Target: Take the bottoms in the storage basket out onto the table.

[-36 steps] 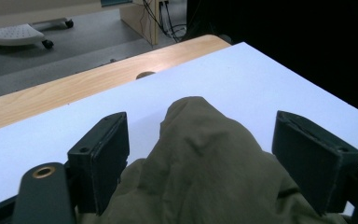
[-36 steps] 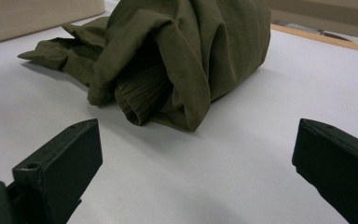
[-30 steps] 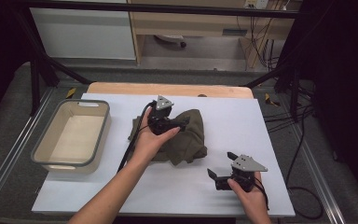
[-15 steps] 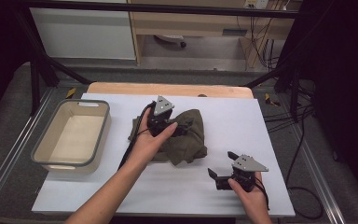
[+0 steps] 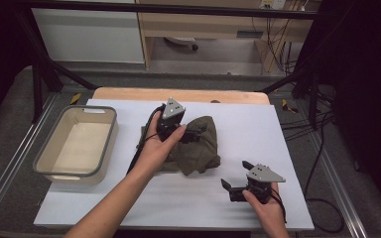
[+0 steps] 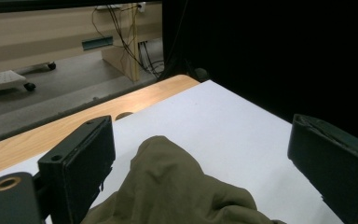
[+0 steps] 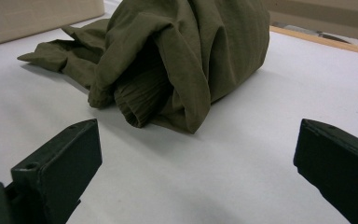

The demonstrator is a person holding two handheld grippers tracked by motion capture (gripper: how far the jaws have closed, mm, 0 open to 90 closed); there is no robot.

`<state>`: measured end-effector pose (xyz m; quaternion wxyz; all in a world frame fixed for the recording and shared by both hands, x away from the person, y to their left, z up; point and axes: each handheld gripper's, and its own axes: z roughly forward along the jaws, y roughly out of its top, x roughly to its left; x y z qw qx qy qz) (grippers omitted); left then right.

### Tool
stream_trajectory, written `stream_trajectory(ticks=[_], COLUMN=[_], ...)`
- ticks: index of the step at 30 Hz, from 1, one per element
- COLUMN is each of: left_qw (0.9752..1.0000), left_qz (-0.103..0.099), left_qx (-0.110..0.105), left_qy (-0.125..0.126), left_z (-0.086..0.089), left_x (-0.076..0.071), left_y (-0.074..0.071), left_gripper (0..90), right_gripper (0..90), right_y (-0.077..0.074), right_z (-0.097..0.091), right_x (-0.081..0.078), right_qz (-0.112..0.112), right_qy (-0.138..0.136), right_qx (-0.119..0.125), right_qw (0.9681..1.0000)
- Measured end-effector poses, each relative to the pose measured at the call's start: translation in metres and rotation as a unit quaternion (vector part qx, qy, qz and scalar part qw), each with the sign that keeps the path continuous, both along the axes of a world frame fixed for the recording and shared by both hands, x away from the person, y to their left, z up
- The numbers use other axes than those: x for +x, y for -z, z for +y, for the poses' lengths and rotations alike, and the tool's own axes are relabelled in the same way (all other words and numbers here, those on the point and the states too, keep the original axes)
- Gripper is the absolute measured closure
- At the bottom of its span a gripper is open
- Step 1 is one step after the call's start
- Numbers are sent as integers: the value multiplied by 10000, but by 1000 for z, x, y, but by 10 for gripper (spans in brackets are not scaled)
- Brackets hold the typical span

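1. The left gripper (image 5: 192, 134) is hovering over the crumpled olive-green garment (image 5: 198, 148), its jaws having just been opening — they are standing wide now, with the cloth (image 6: 168, 191) rising between them but neither pad pressing on it, so it is released.
2. The right gripper (image 5: 235, 182) is sitting near the garment on the person's side, jaws spread wide and grasping nothing, and looking straight at the bunched folds (image 7: 168, 60).
3. The garment is lying heaped on the white table top (image 5: 297, 148), well apart from the grey-rimmed tub (image 5: 44, 166).
4. Risk, as I'm reading it: a fresh pinch may be catching only one loose fold — then the heap would be unrolling and dragging instead of lifting whole.
5. Another risk: the left gripper's black cable (image 5: 144, 144) is trailing along the garment's tub-side edge and could be snagging the cloth.
6. Beyond the garment, the wooden table edge (image 5: 178, 94) is showing, and nothing is blocking the stretch between garment and tub.
7. The sleeve-like end (image 7: 46, 53) is straggling out towards the tub.
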<state>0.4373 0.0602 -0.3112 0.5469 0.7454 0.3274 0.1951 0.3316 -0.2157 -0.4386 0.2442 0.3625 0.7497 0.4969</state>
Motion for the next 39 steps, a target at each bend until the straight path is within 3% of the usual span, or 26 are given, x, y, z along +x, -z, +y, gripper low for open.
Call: stream_trajectory(ticks=[3, 7, 14, 19, 22, 25, 28, 35, 37, 39], left_qw=[10000, 9999, 9999, 9997, 9999, 9997, 9999, 9996, 9998, 9998], left_qz=[65, 9, 20, 0, -47, -114, -21, -84, -84, -62], left_qx=[-7, -30, 71, -145, -89, 229, 137, 188, 15, 42], left_qy=[21, 129, 117, 189, 111, -24, -26, -205, -185, -168], left_z=[1, 3, 15, 26, 31, 36, 43, 68, 76, 78], left_x=[0, -3, -8, -13, -15, -18, -20, -22, -25, -26], left_y=[-2, -6, -13, -21, -25, -25, -24, -30, -28, -25], left_gripper=[69, 66, 57, 57, 60, 62, 62, 62, 65, 61], right_gripper=[16, 16, 15, 16, 16, 16, 19, 17, 16, 16], right_y=[-2, -2, -1, -1, -1, -1, -1, -3, -3, -3], right_z=[-1, -1, 0, 1, 2, 1, 0, -3, -2, -1], right_x=[0, 0, -1, 0, -1, -1, 0, -2, -1, -1], right_qz=[-30, -36, -45, -52, -37, -43, -41, -58, -73, -76], right_qy=[5, -8, -58, -47, -54, -36, 1, 56, 56, 47], right_qx=[-2, -12, -38, -37, -69, -66, -95, -64, -58, -75], right_qw=[10000, 10000, 10000, 10000, 10000, 10000, 9999, 9999, 9999, 9999])
